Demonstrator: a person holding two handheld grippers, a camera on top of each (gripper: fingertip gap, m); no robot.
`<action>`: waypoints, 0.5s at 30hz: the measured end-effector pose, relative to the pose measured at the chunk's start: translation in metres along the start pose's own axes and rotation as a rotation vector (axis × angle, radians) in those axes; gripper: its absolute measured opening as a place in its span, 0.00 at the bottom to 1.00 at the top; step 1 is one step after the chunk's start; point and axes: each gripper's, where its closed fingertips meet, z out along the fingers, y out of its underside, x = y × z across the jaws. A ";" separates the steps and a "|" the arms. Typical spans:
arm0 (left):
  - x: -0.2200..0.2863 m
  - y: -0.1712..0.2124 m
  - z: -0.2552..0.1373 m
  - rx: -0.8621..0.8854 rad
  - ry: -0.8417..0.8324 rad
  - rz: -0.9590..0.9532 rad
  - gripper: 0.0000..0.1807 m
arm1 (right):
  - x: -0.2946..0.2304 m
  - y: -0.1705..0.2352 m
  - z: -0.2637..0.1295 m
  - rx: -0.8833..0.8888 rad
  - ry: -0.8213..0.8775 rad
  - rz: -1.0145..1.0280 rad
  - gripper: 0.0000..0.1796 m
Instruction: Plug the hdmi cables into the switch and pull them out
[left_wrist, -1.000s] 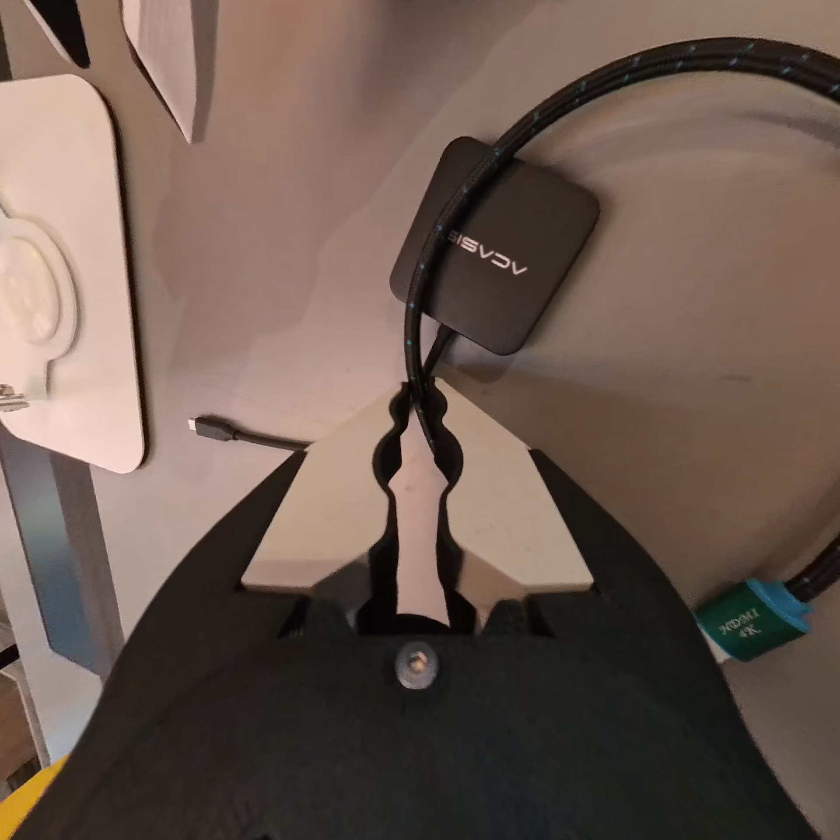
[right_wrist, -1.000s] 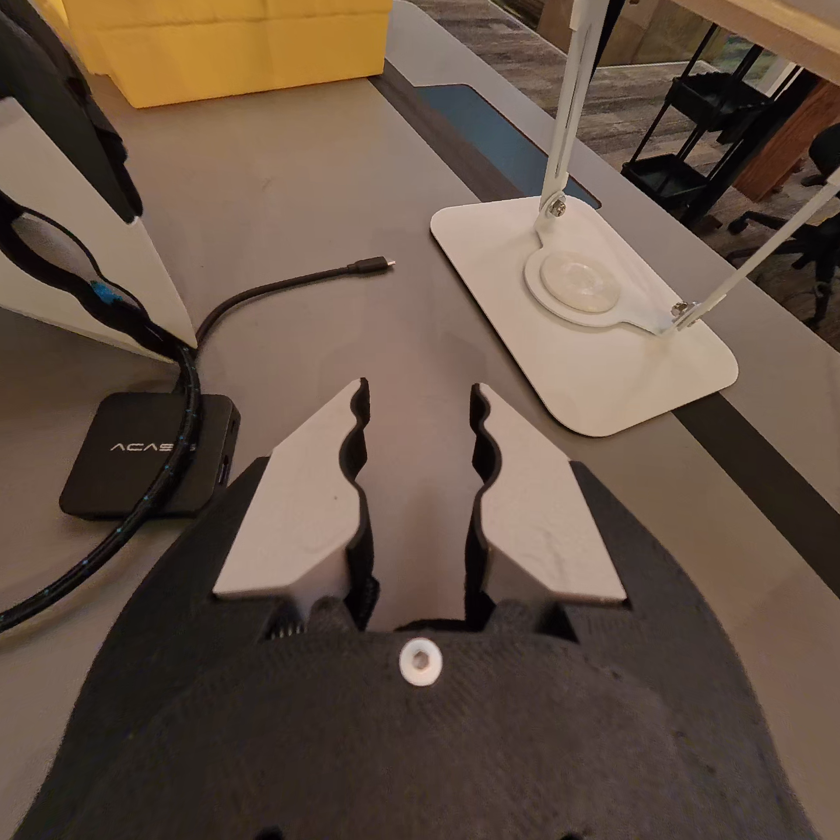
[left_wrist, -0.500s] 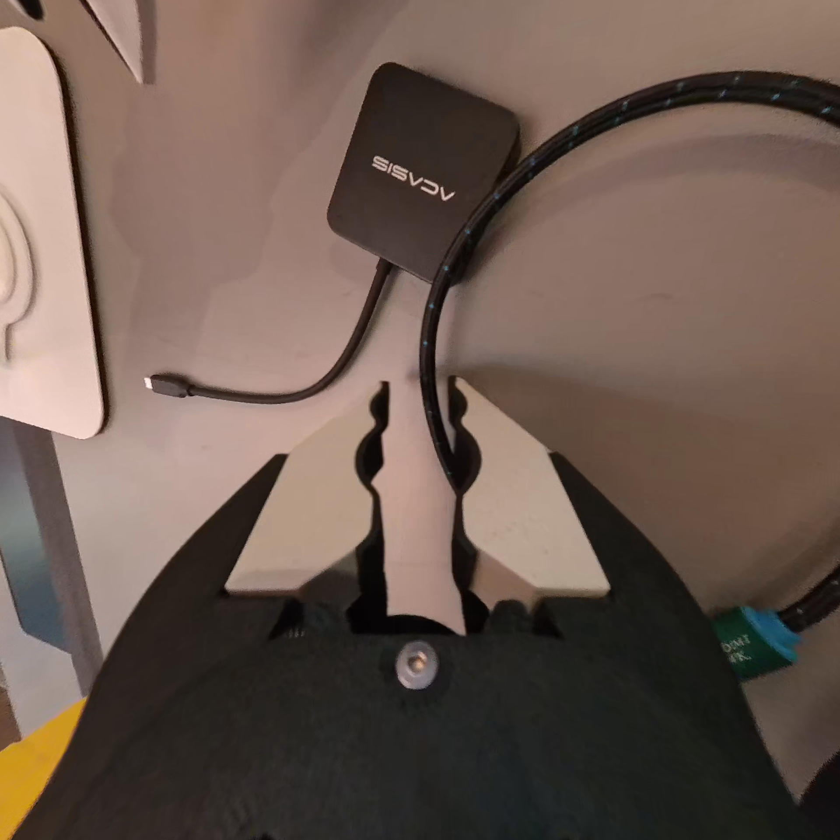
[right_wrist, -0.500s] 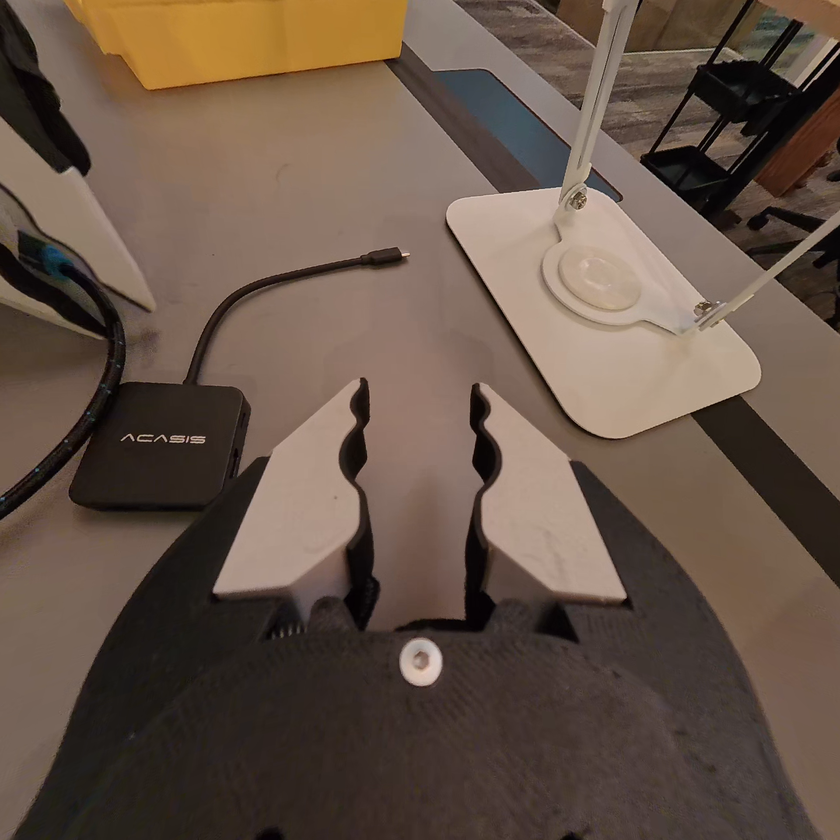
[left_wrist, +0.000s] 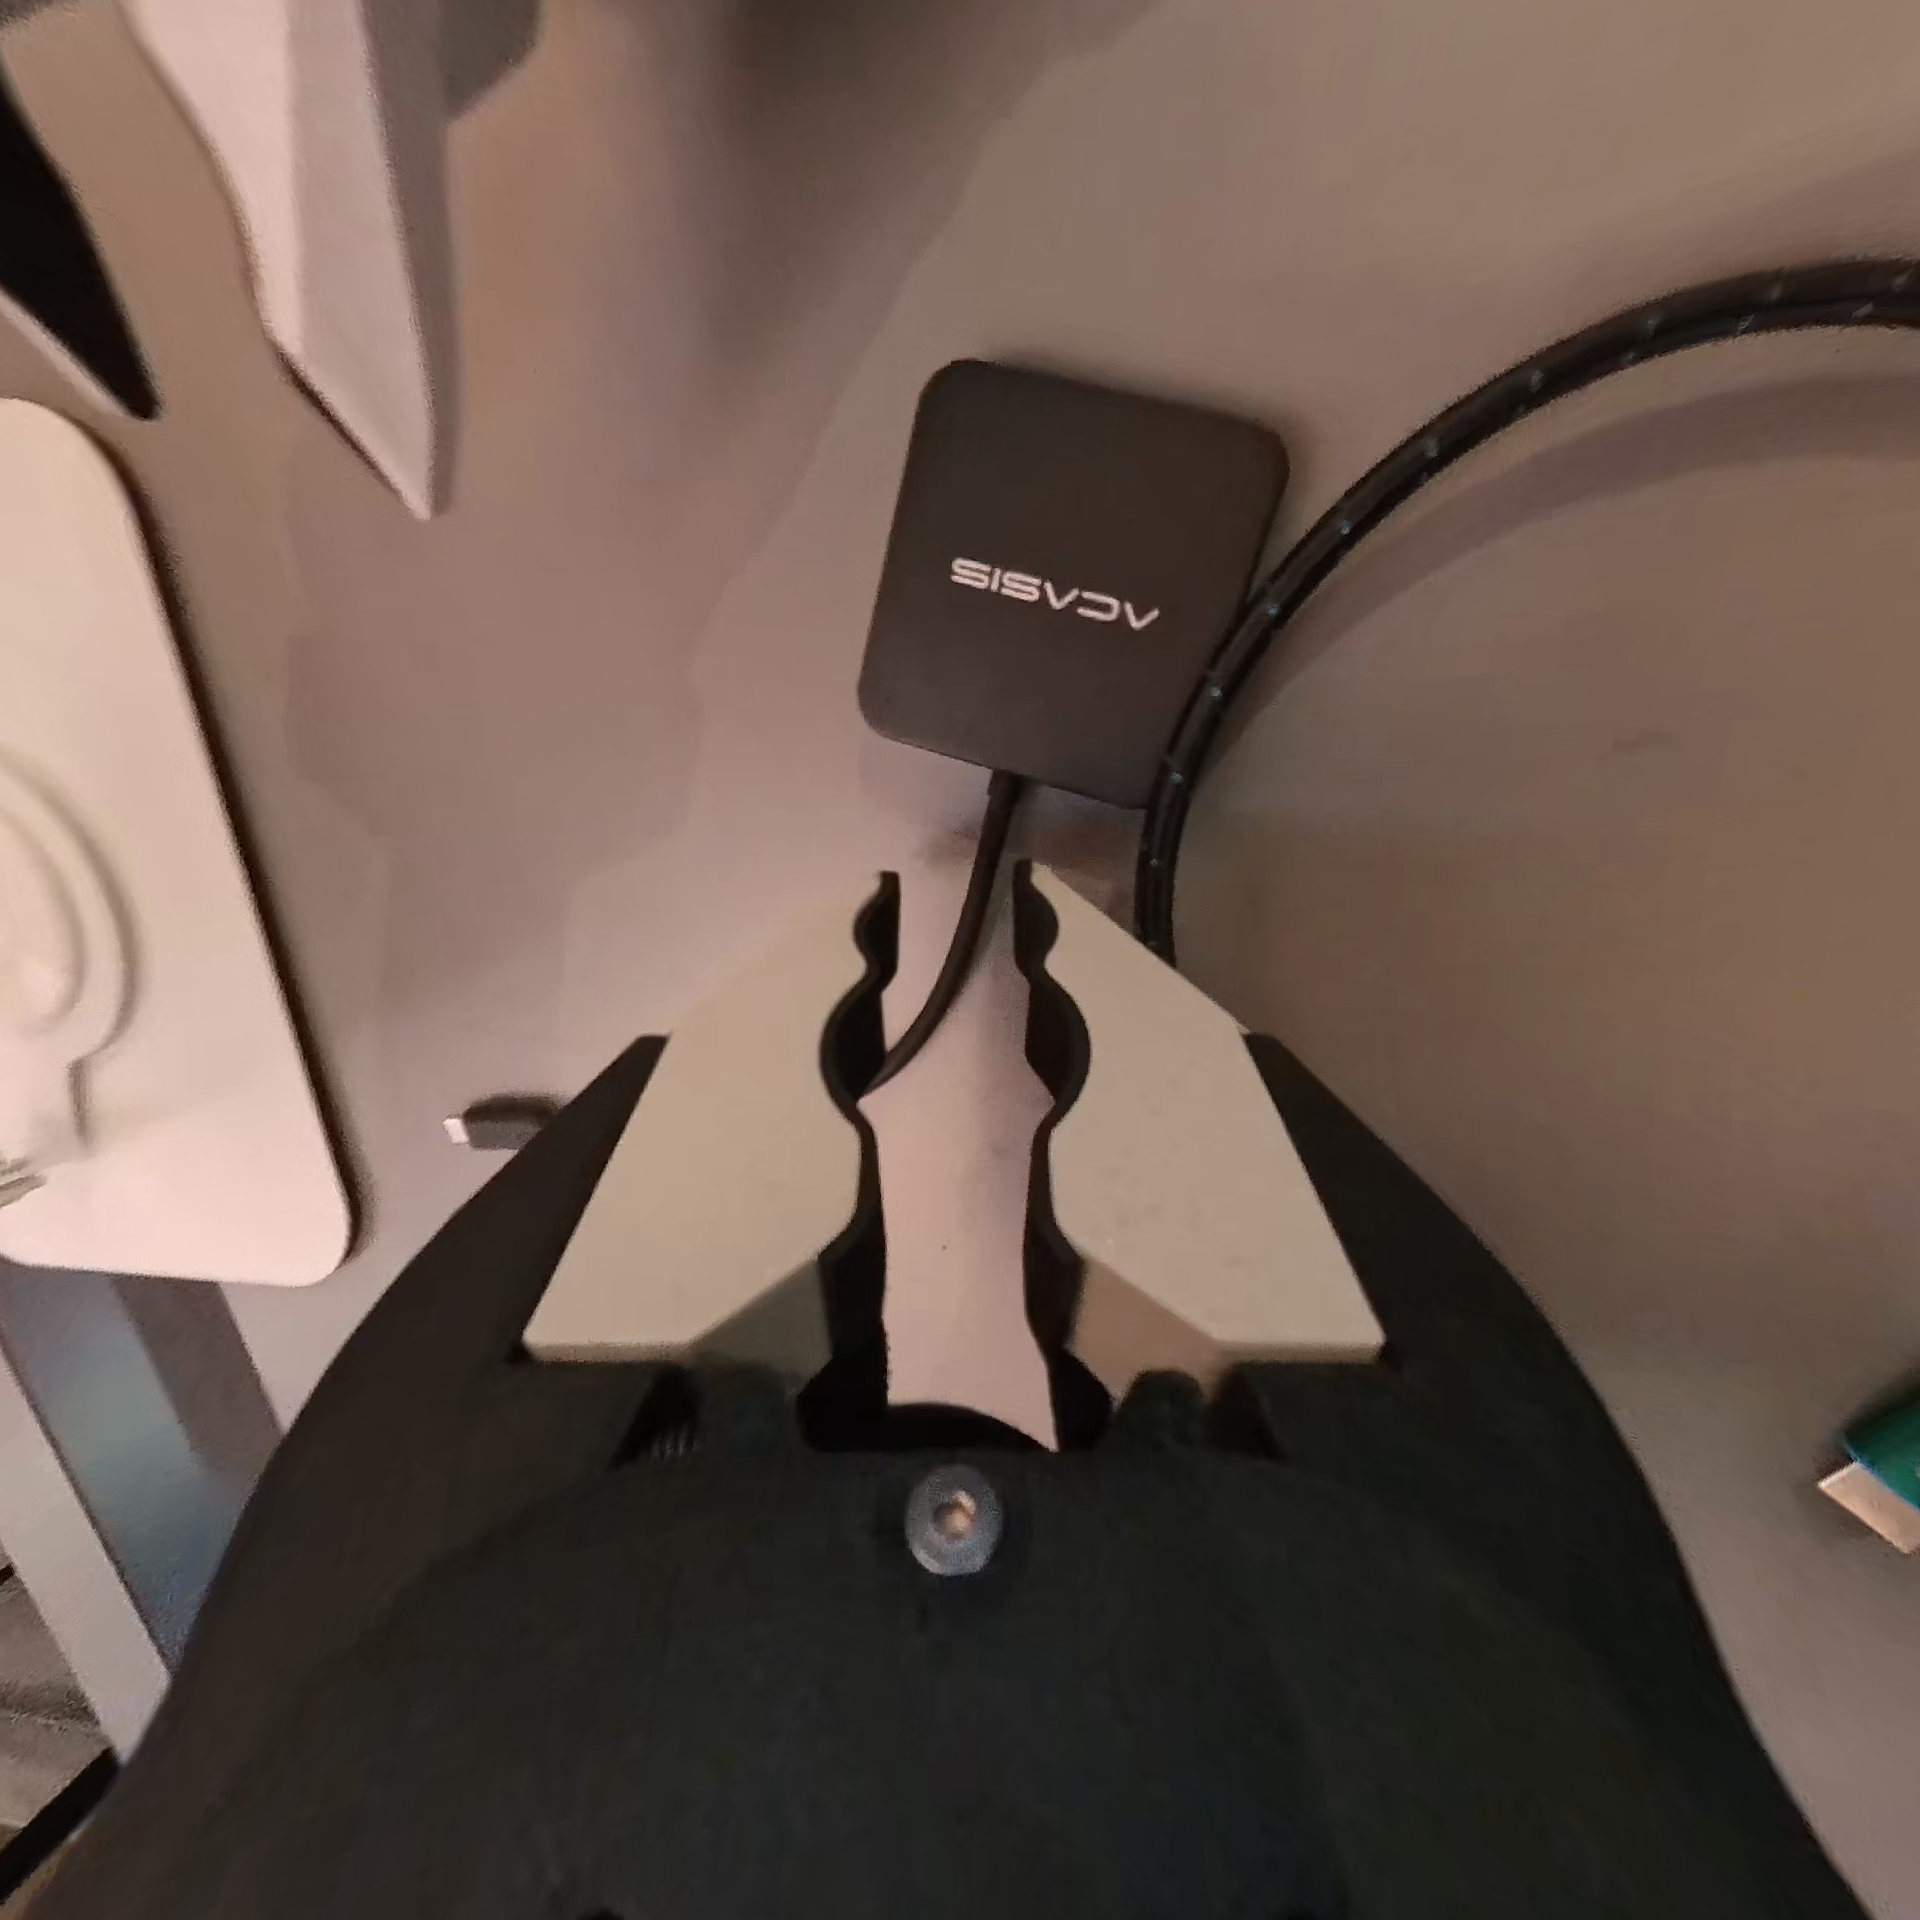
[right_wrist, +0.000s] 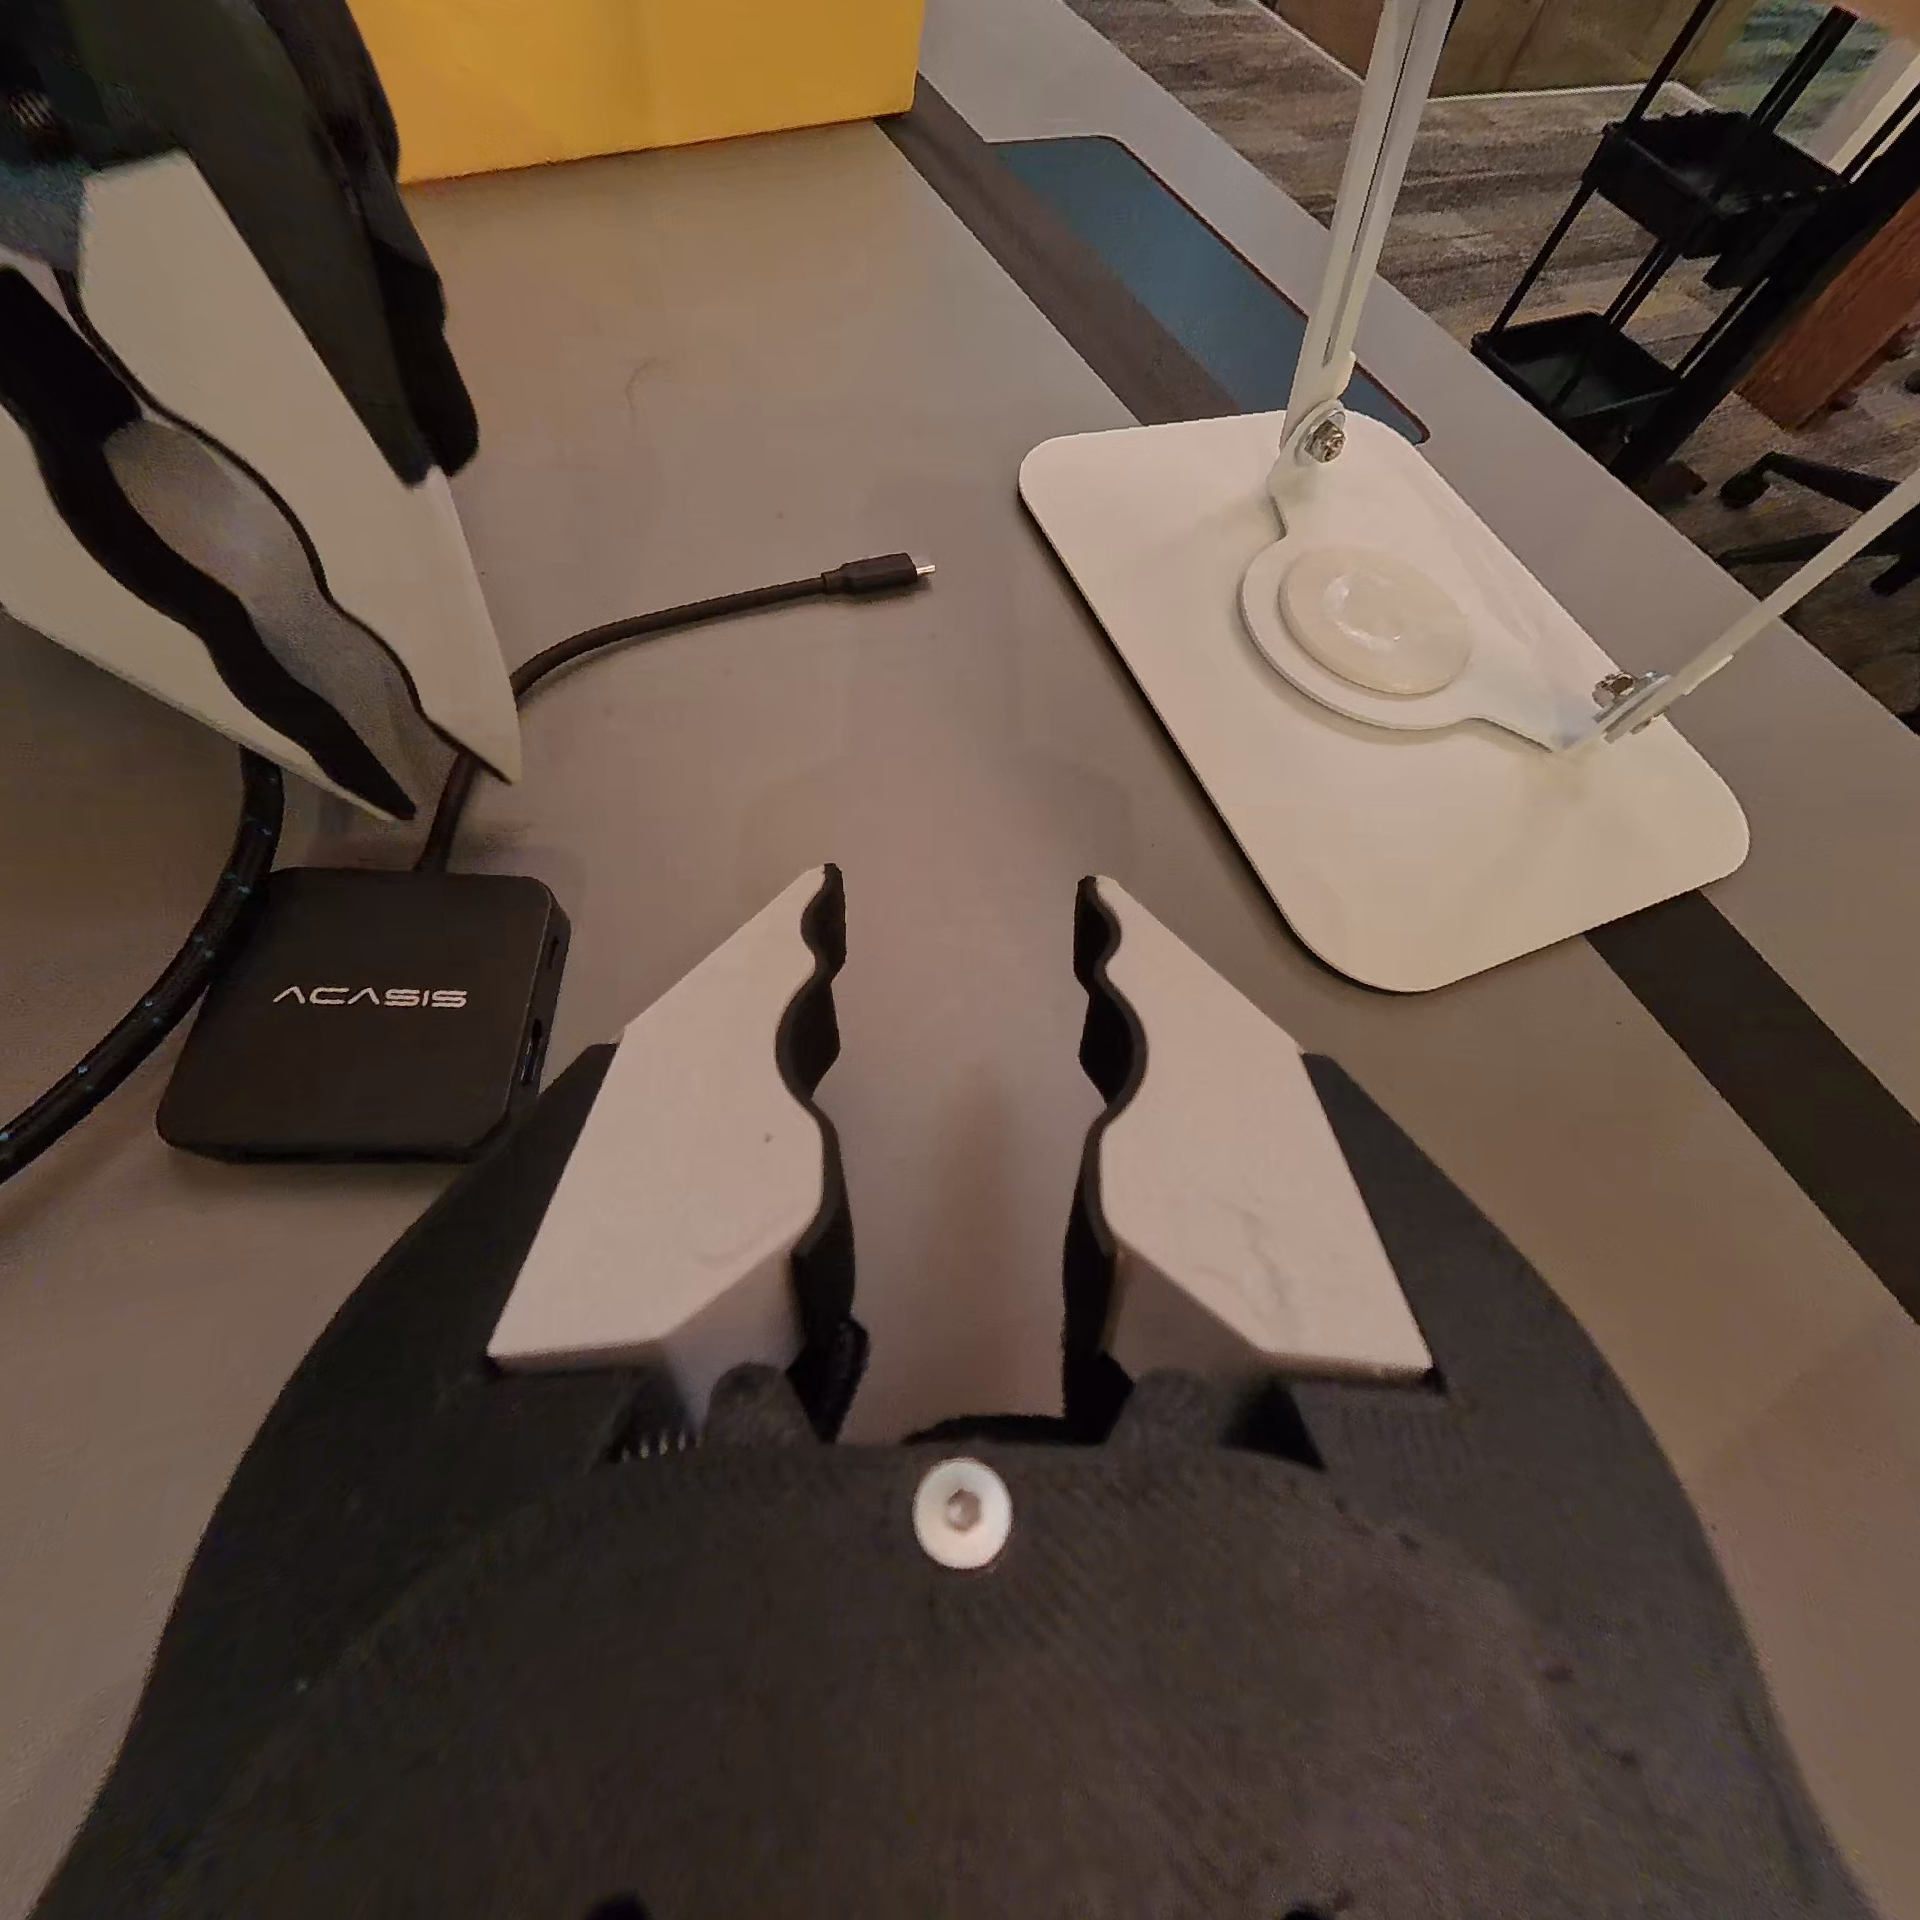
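Switch (left_wrist: 1075, 582) lies flat on grey table (left_wrist: 1558, 935), at 12 o'clock from left gripper (left_wrist: 954, 883); in right wrist view it sits at 9 o'clock of right gripper (right_wrist: 956, 883). Both grippers empty, fingers apart with table showing between them. Thin tail lead (left_wrist: 961, 956) of switch runs under left gripper's gap, not clamped. Braided hdmi cable (left_wrist: 1351, 499) curves just beside switch at its 3 o'clock edge; its green-collared plug (left_wrist: 1881, 1496) lies loose at 4 o'clock, well apart from any port. Nothing plugged in.

Risks, as judged:
- Left gripper closing here would pinch the tail lead and drag the switch.
- Switch is light and unheld; pushing a plug in could slide it unless the other gripper braces it.
- Stiff braid may twist the plug off-axis.
- White lamp base (right_wrist: 1382, 727) at 2 o'clock crowds right gripper's swing.
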 end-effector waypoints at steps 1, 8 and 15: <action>0.002 0.002 0.005 -0.015 0.013 0.007 0.10 | 0.000 0.000 0.000 0.000 -0.001 0.000 0.24; 0.002 -0.008 0.011 0.079 0.036 -0.054 0.02 | -0.003 0.000 0.001 -0.001 -0.010 -0.002 0.24; -0.021 0.004 0.006 0.101 -0.052 -0.188 0.01 | -0.016 -0.022 -0.008 0.112 -0.074 -0.039 0.25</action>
